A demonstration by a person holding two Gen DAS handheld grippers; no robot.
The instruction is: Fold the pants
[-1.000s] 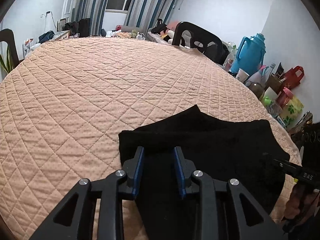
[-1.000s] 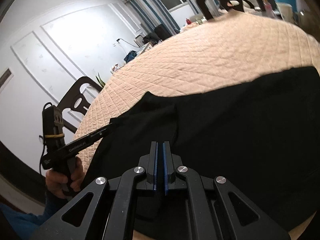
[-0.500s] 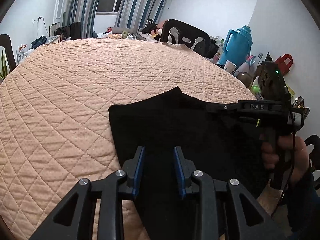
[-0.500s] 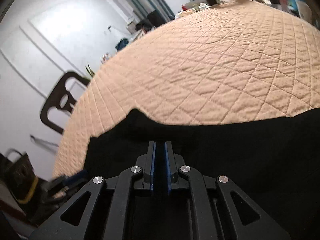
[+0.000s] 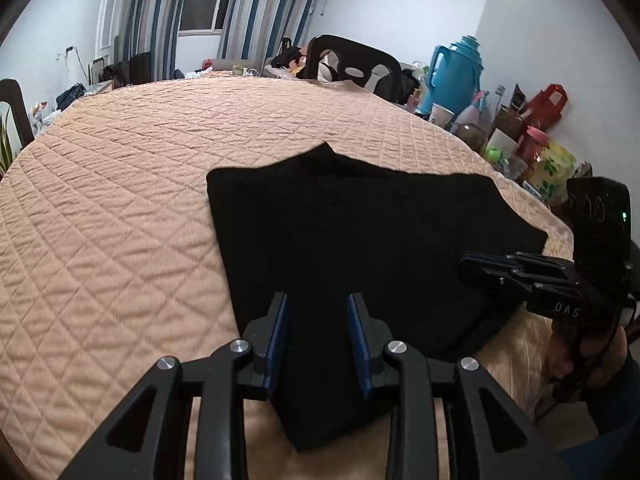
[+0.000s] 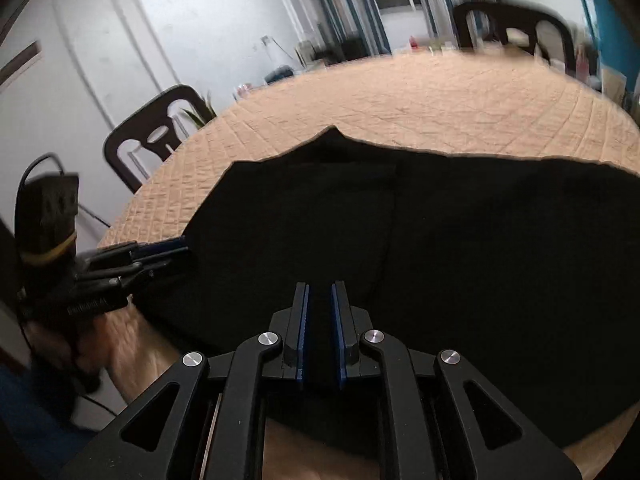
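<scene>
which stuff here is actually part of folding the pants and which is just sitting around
Part of the job:
black pants, lying on the quilted table cover
left gripper, open
right gripper, slightly open

Just lying about:
teal thermos jug
red bag
white cup
dark chair behind the table

My left view sharp, evenly lit; bright ceiling lamp reflected in far window (image 5: 200, 4). My right view motion-smeared toward top, striped curtains (image 6: 352, 0) streaked. Heavy fisheye bending, dark vignette at corners in both.
</scene>
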